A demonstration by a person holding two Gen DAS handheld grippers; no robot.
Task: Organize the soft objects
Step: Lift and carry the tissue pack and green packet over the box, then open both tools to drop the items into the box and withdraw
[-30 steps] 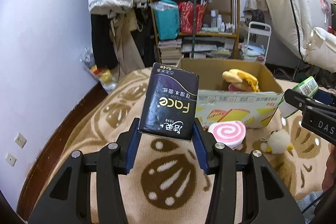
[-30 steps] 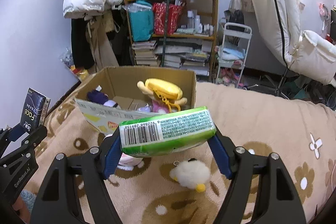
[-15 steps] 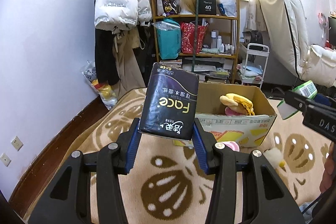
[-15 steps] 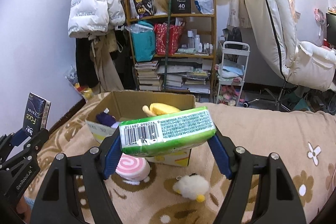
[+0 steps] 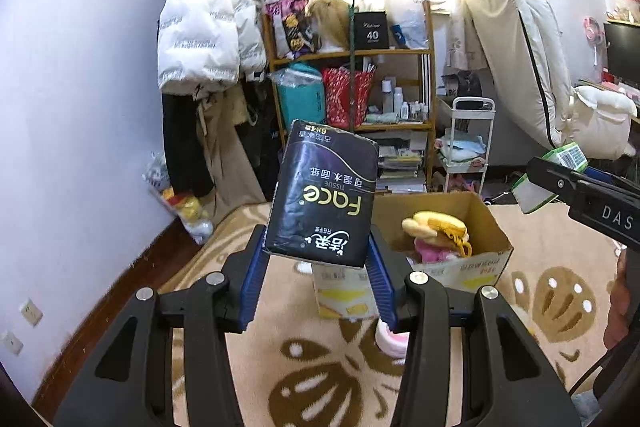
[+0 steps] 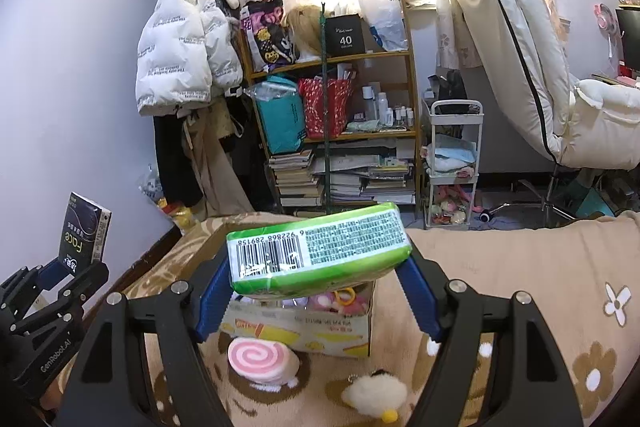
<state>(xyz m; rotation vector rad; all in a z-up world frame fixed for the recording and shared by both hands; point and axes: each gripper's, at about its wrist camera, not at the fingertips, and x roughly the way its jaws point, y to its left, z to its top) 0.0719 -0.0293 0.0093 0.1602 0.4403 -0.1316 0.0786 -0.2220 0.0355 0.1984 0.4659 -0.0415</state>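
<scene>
1. We find the black pack (image 5: 324,203) of tissues held upright at frame centre of the left view, clamped by its lower end between the blue pads of the left tongs (image 5: 318,267). The jaws stand partly closed, pressing both narrow sides.
2. We find the green pack (image 6: 316,247) lying flat and slightly tilted at centre of the right view, barcode face toward the camera. The right tongs (image 6: 316,291) grip it across its width, jaws set wider, pads on both ends.
3. Handling, in our judgement: both packs are light, soft and film-wrapped. They will give under pressure and the wrap may slip. The black pack is top-heavy above its grip and could pivot; a hold nearer its middle would be steadier.
4. The box (image 6: 304,327) sits on the patterned blanket (image 6: 520,267), below and behind the green pack in the right view, lower right of centre in the left view. A yellow plush (image 5: 438,227) already lies inside.
5. Still outside the box, lower centre of the right view: a pink swirl cushion (image 6: 260,357) touching the box front, and a white fluffy toy (image 6: 374,393) near it.
6. We judge both packs in transit above the blanket, short of the box opening.
</scene>
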